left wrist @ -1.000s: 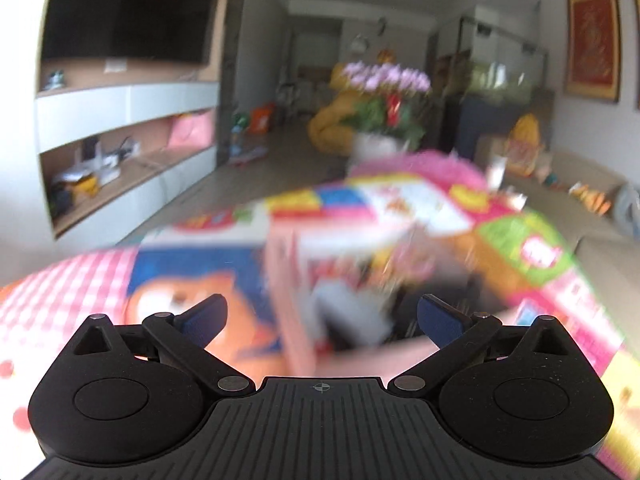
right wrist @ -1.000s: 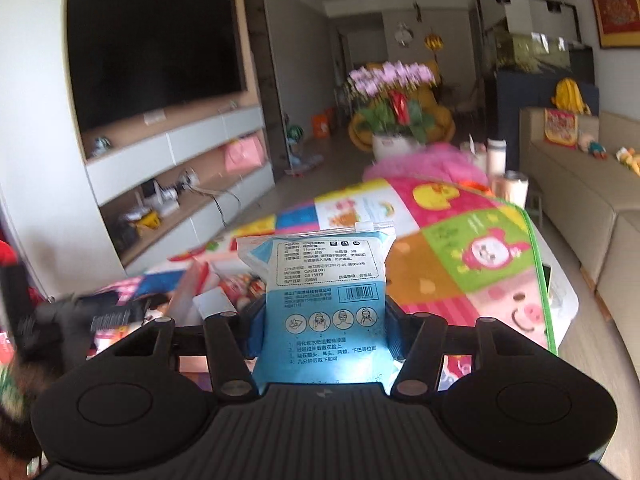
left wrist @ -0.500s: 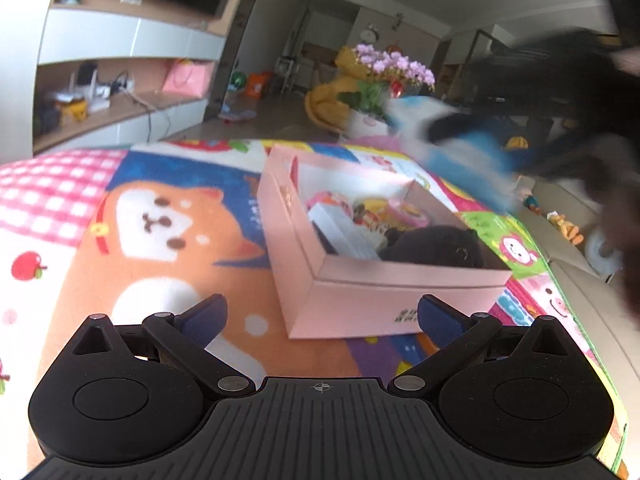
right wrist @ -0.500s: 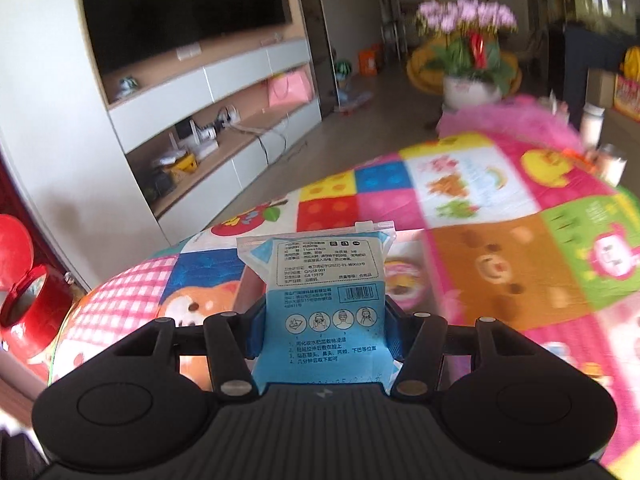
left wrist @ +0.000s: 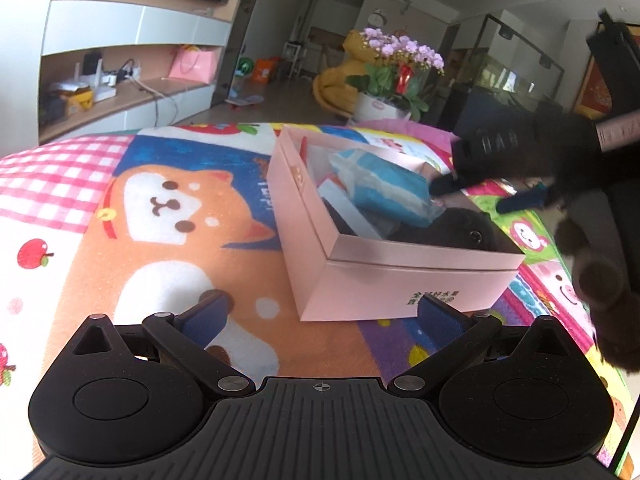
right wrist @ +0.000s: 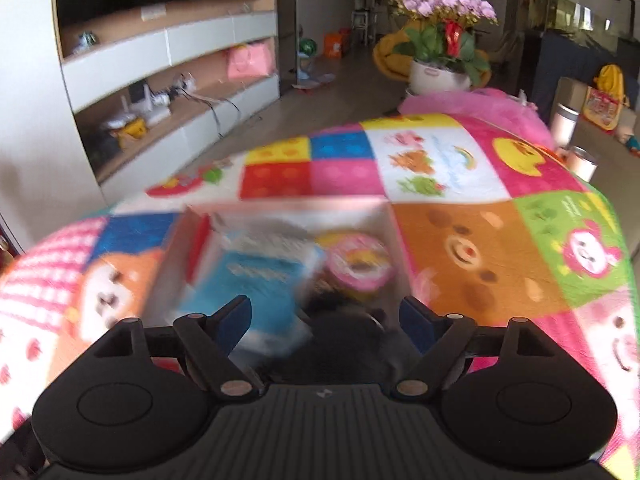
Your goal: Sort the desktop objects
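A pink cardboard box (left wrist: 360, 276) stands on the cartoon play mat. A blue and white packet (left wrist: 384, 184) lies loose on top of the things inside it, beside a black round object (left wrist: 460, 228). My right gripper (left wrist: 486, 194) hovers over the box's right side; its jaws are opening and the packet (right wrist: 256, 280) sits below them, free of the pads. A pink roll of tape (right wrist: 358, 264) also lies in the box (right wrist: 280, 208). My left gripper (left wrist: 320, 316) stands open over the mat in front of the box, with nothing between its fingers.
The colourful mat (left wrist: 152, 216) covers the whole table. A potted orchid (right wrist: 444, 44) stands beyond the far end. A wall shelf unit (right wrist: 168, 80) runs along the left. A sofa with a dark plush toy (left wrist: 600, 280) is at the right.
My right gripper carried the blue packet over the pink box, then opened, and the packet dropped into the box. My left gripper sank a little toward the mat and then held still.
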`<control>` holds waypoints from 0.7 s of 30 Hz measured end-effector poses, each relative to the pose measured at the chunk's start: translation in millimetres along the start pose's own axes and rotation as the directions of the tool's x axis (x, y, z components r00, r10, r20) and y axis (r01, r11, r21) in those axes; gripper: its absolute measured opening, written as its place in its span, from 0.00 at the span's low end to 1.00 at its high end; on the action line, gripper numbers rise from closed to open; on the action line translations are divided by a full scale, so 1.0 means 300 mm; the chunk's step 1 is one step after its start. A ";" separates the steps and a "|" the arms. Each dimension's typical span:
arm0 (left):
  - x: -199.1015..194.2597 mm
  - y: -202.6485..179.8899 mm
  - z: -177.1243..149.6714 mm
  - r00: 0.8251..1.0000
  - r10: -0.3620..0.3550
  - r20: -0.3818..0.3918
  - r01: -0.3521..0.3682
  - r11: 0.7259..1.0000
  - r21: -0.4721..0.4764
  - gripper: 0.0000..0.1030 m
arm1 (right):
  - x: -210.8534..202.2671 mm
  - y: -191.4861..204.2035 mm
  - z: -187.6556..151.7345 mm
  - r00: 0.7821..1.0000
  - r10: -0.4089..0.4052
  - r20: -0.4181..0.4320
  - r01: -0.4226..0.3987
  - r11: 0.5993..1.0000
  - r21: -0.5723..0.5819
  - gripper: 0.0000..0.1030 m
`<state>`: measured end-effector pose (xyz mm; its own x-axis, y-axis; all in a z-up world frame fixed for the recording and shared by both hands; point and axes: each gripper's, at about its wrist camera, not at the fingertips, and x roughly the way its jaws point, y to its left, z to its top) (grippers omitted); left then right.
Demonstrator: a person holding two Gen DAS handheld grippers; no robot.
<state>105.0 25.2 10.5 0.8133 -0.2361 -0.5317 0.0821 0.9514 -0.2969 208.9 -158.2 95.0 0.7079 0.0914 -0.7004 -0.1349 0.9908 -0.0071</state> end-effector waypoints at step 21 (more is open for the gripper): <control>0.019 0.003 -0.012 0.999 -0.013 -0.041 0.013 1.000 -0.003 1.00 | 0.120 0.146 0.105 0.999 0.014 0.041 -0.013 1.000 -0.028 0.38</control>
<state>107.8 24.0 4.4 0.7877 -0.2565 -0.5601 0.0909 0.9477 -0.3061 250.2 -108.3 91.9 0.7339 0.1091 -0.6704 -0.1635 0.9864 -0.0185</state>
